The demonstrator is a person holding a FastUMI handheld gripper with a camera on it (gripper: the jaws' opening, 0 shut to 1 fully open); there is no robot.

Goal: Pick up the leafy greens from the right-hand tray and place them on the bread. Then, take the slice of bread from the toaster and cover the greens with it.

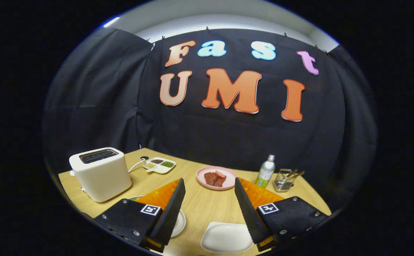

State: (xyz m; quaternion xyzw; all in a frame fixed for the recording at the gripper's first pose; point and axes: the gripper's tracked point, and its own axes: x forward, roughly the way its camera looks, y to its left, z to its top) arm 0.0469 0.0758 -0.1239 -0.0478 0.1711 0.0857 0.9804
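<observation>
My gripper (209,182) is open and held above the wooden table (196,204), with nothing between its fingers. A white toaster (101,173) stands left of the left finger; its top slots look dark and I cannot make out bread in them. A white round plate (179,223) lies mostly hidden under the left finger, and a thin green sliver (133,198) shows at that finger's far side. A small white tray (226,237) lies on the table below and between the fingers, looking bare. The right finger hides whatever lies under it.
Just beyond the fingertips is a pink plate (216,177) with reddish meat pieces. A white divided dish (159,165) of small toppings sits behind the toaster. A green-labelled bottle (265,171) and a metal holder (284,180) with utensils stand beyond the right finger.
</observation>
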